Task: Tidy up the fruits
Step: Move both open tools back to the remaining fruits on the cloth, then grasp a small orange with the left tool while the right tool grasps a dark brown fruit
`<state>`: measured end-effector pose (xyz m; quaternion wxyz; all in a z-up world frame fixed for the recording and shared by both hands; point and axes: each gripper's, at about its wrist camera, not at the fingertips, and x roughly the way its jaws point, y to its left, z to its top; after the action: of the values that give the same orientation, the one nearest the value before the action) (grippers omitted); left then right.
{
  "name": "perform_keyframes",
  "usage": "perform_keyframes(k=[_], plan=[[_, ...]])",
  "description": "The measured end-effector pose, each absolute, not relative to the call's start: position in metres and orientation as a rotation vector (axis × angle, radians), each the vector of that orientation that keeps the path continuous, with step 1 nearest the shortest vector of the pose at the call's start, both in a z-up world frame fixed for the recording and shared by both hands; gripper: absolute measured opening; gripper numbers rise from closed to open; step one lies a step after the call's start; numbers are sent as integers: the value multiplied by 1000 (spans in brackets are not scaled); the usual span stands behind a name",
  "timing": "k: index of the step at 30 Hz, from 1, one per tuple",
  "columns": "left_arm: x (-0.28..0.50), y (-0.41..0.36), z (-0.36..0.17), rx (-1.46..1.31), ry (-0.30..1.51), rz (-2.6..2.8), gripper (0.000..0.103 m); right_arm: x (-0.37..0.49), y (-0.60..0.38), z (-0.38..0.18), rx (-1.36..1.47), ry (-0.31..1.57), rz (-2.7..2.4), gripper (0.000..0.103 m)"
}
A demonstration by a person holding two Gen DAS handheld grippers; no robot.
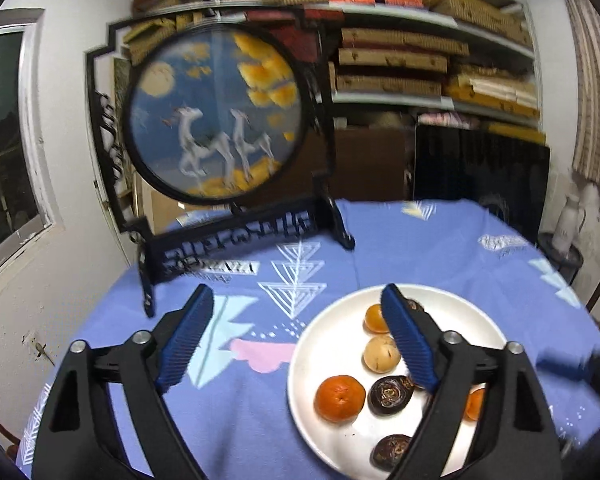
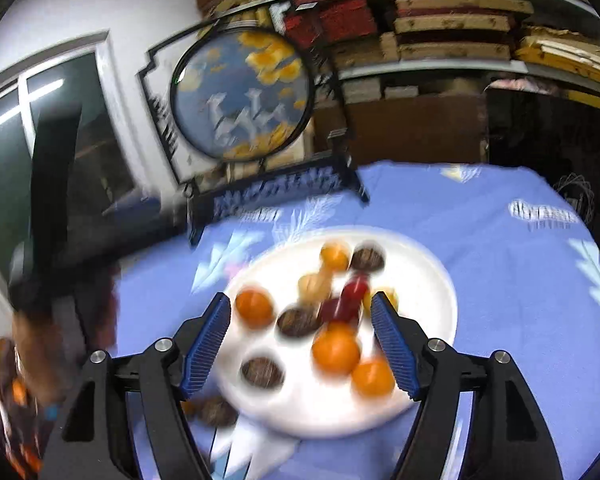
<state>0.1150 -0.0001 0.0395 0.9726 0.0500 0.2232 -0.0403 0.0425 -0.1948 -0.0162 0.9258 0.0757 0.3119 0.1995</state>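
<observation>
A white plate [image 1: 332,432] on a blue patterned tablecloth holds several small fruits: an orange mandarin [image 1: 337,398], a tan round fruit [image 1: 381,353], dark wrinkled fruits [image 1: 390,395] and another orange one [image 1: 374,318]. My left gripper [image 1: 296,340] is open and empty, above the plate's left edge. In the blurred right wrist view the plate [image 2: 428,280] shows orange fruits [image 2: 335,350], dark fruits [image 2: 262,372] and red ones [image 2: 346,300]. My right gripper [image 2: 300,344] is open and empty above the plate. Another dark fruit [image 2: 219,411] lies on the cloth beside the plate.
A black-framed round screen with deer [image 1: 216,120] stands at the table's back left. Shelves with stacked boxes [image 1: 420,52] fill the wall behind. The other arm [image 2: 48,240] shows blurred at the left of the right wrist view. The cloth [image 1: 440,240] reaches the far edge.
</observation>
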Motion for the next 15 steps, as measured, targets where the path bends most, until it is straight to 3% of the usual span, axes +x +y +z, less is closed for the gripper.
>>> perform_keyframes(k=[3,13,14,15], plan=[[88,16,40,108,421,-98,91,10,-178,-35,92,724,465,73],[23,87,23,178,533,-36,91,-19,-88,-82,-95,894,593,73],[18,92,22,176,544,-40,91,-18,-84,-85,-99,912,591,70],[13,96,20,172,556,-46,91,-16,-79,-87,-109,930,593,61]])
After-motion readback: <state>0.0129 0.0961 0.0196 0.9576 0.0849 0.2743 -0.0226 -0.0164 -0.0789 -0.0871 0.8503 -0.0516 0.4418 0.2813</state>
